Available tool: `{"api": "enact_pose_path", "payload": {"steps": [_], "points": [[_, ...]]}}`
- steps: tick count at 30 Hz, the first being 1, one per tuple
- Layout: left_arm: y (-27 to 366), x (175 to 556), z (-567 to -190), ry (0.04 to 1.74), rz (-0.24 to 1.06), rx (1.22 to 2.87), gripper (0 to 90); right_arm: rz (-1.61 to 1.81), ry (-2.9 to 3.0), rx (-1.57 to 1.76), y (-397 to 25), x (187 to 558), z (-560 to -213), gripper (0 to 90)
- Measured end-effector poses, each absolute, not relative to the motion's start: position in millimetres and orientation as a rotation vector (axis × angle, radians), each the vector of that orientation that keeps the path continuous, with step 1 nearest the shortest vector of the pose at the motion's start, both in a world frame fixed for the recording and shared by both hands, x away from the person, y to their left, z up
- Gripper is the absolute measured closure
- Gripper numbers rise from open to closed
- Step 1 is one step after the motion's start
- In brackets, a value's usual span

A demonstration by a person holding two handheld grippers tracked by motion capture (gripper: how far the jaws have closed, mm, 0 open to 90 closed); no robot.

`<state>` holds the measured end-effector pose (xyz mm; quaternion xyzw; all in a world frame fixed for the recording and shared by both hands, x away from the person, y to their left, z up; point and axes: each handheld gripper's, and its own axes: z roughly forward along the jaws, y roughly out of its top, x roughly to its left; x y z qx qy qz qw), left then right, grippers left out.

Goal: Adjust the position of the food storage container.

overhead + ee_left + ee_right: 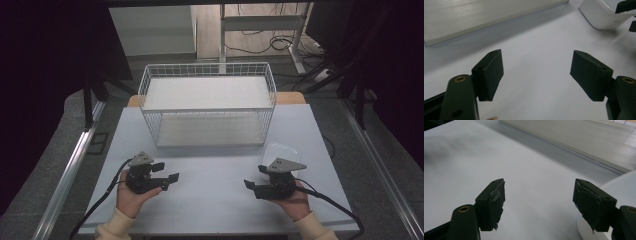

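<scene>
The white plastic container [281, 151] sat on the counter [215, 195] just behind the right hand-held gripper [251, 186], whose jaws stood apart, as did the left hand-held gripper's [169, 180]. It looked light, stiff and slippery; best gripped at its rim. Its long axis was hard to tell.

White wire basket [207, 107] is set at the far middle of the counter [215, 200], open top, pale flat bottom panel seen through the mesh. A wooden edge [290, 98] is seen just behind the basket. Beyond it, a white desk frame [260, 22] is standing on a wood floor, with cables [280, 42] looped beside its leg. Metal rails [70, 165] are run along both sides of the counter on grey floor. Dark curtains [50, 50] are hung left and right.
</scene>
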<state>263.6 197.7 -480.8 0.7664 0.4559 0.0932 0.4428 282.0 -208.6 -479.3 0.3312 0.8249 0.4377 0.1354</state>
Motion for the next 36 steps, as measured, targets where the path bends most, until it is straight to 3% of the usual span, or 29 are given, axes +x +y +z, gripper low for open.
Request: {"api": "enact_pose_path", "payload": {"steps": [36], "points": [[196,261,-477,1.092,0.189,1.927,26.1,1.255,2.371,0.988,-213,293,-444,22.9]]}}
